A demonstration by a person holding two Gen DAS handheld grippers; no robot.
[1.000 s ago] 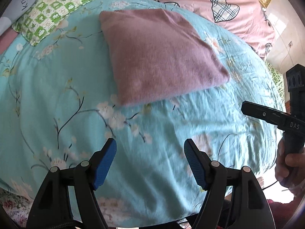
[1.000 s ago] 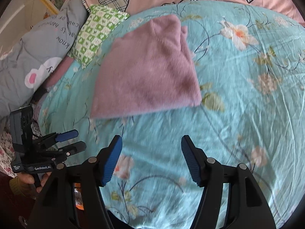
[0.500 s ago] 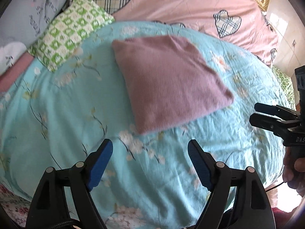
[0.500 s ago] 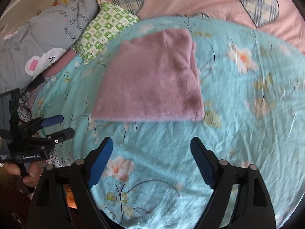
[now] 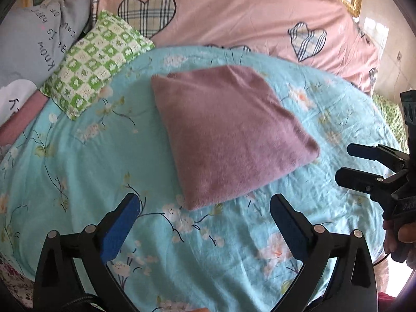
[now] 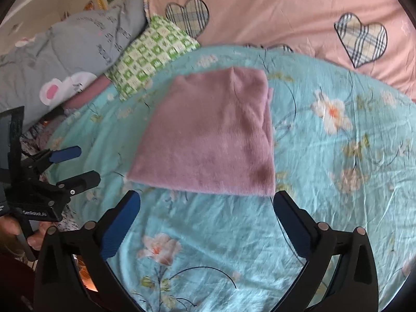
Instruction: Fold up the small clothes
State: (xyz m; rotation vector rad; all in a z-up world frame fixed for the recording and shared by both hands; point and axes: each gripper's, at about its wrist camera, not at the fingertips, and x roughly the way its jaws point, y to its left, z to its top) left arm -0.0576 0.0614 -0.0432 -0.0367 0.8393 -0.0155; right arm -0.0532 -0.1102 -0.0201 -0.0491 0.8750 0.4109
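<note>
A folded mauve knit garment (image 5: 228,132) lies flat on the turquoise floral bedsheet (image 5: 85,166); it also shows in the right wrist view (image 6: 213,137). My left gripper (image 5: 205,208) is open and empty, held above the sheet just short of the garment's near corner. My right gripper (image 6: 206,205) is open and empty, just short of the garment's near edge. Each gripper shows in the other's view, the right one (image 5: 364,163) at the right edge, the left one (image 6: 70,163) at the left edge, both apart from the garment.
A green-and-white checked pillow (image 5: 96,65) and a grey printed pillow (image 5: 33,44) lie at the far left. A pink quilt with plaid hearts (image 5: 234,13) covers the far side of the bed. The bed edge (image 5: 390,273) is near right.
Both grippers have pulled back and risen away from the garment, and their jaws have opened wider. The garment lies still in its folded shape.
</note>
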